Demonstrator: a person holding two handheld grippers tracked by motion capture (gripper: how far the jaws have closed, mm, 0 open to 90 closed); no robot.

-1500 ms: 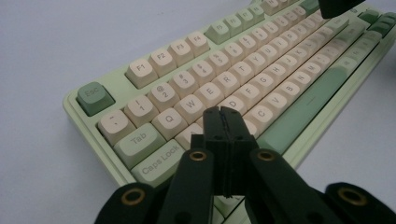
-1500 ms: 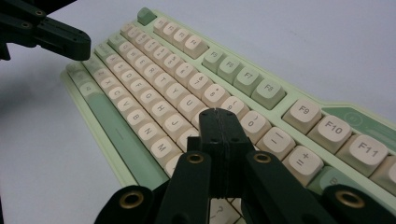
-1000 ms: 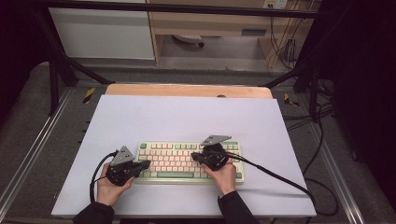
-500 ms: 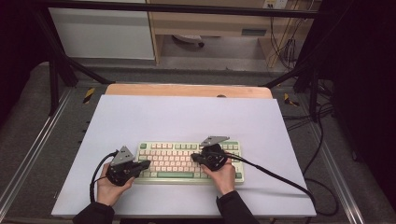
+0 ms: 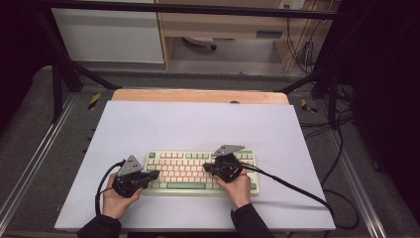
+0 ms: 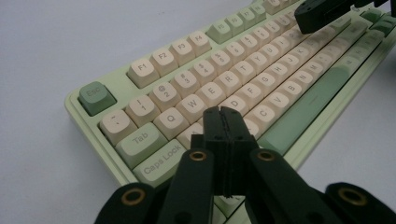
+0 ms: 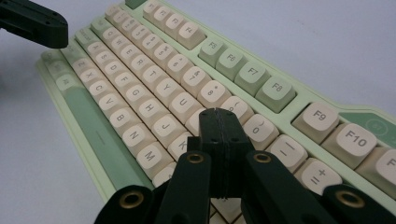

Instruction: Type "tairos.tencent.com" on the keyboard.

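Left fingers: the left gripper [image 6: 224, 122], matt black plastic, pressed together with nothing between, tips over the A–S keys.
Right fingers: the right gripper [image 7: 219, 123], same black plastic, closed and empty, above the K–L keys.
Keyboard: pale green plastic keyboard [image 5: 190, 170] with rounded cream and green keycaps, flat near the front edge.
Table: smooth white sheet on the table [image 5: 198, 124], wooden strip behind.

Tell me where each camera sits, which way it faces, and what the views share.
High view: above the person's side, facing forward and down on the table; both hands, left gripper and right gripper over the keyboard.
Left gripper view: on the left gripper, looking along its shut jaws over the Esc end.
Right gripper view: on the right gripper, looking over the F-key end.
Shared: the keyboard.
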